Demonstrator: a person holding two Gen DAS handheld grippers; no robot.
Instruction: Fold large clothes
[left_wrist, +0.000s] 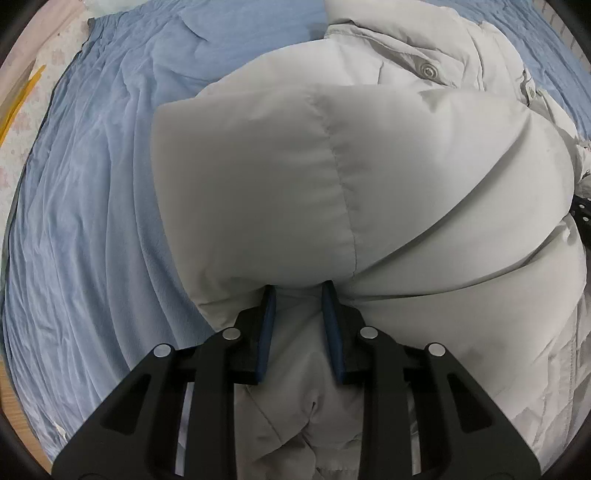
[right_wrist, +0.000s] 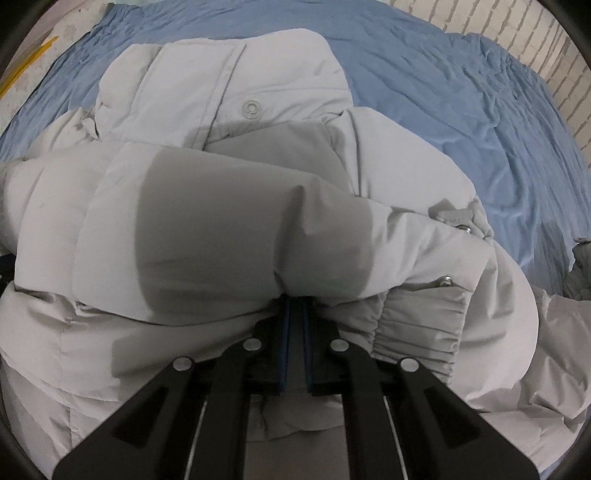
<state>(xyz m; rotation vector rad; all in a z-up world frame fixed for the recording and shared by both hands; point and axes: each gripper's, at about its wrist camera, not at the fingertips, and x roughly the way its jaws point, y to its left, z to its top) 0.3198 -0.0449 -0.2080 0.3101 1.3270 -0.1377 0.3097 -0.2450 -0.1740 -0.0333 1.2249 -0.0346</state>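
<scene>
Grip, left: your left claw pinches a thick fold of the padded jacket between its blue pads, so that side travels with it.
Grip, right: your right claw is clenched tight on thin fabric near the elastic cuff.
Place: jacket bulges just ahead of both claws, on the blue sheet.
Look: pale grey, puffy, 1 snap showing.

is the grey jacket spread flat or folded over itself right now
Partly folded. A puffy sleeve lies across the jacket body, covering it below the snap button, with its elastic cuff on top. The jacket rests bunched on the blue sheet.
</scene>
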